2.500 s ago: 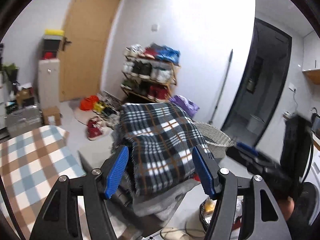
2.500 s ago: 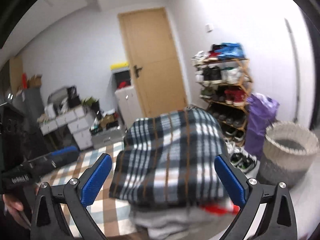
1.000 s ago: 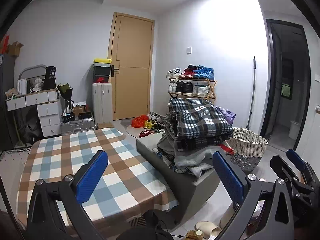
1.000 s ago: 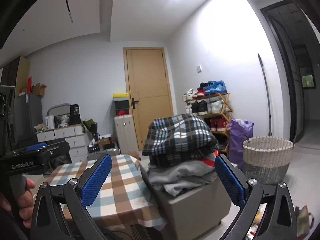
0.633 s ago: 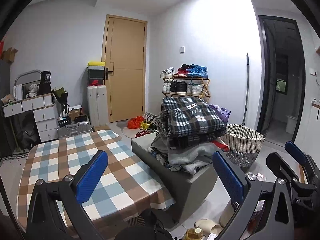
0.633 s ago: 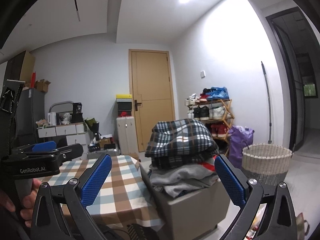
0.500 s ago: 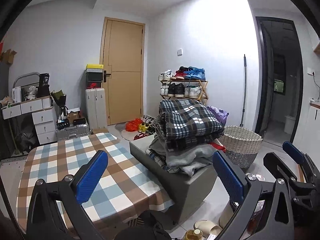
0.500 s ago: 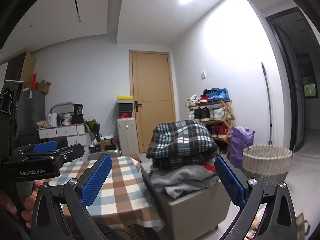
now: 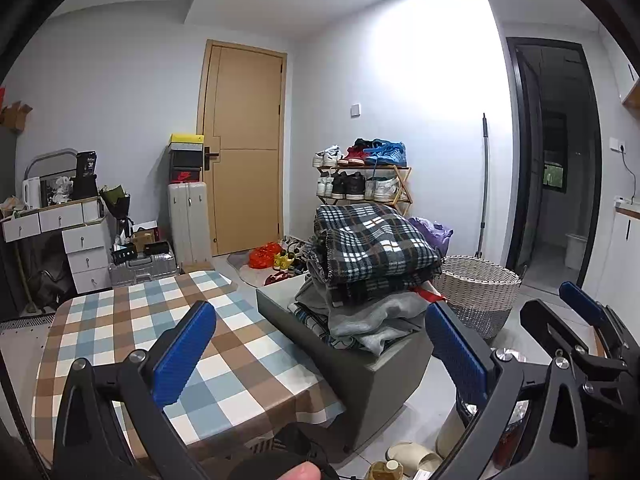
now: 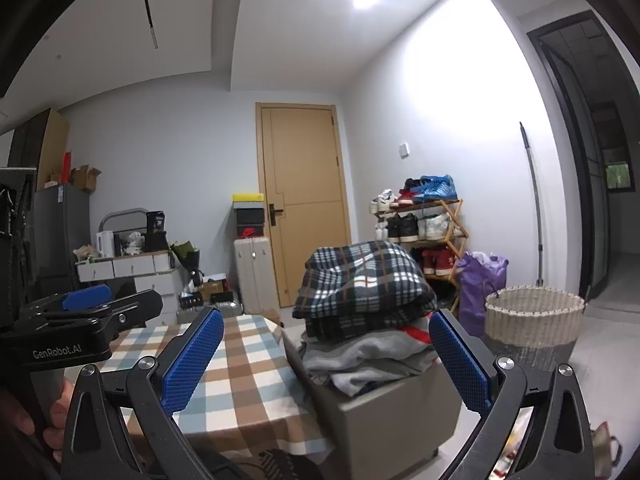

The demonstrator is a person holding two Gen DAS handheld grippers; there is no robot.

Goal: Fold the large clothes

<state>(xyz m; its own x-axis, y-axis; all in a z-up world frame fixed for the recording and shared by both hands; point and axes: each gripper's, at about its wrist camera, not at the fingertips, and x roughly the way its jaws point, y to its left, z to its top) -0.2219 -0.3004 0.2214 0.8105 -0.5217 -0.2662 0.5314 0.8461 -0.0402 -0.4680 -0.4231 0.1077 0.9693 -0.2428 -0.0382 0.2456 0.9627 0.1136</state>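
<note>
A folded dark plaid garment [image 9: 372, 240] lies on top of a pile of folded grey clothes [image 9: 372, 316] on a grey box stool [image 9: 360, 372]. It also shows in the right wrist view [image 10: 360, 284]. My left gripper [image 9: 320, 344] is open and empty, held well back from the pile. My right gripper [image 10: 324, 348] is open and empty too, also back from the pile. The right gripper shows at the right edge of the left wrist view [image 9: 576, 320]. The left gripper shows at the left of the right wrist view [image 10: 88, 312].
A table with a brown and blue checked cloth [image 9: 132, 340] stands left of the stool. A woven laundry basket [image 9: 476, 292] stands to the right. Behind are a shoe rack [image 9: 364, 180], a wooden door [image 9: 244, 148], drawers [image 9: 80, 240] and a dark doorway [image 9: 556, 168].
Both grippers have pulled back and up from the plaid garment, which stays on the pile. Over the last second the view has hardly shifted.
</note>
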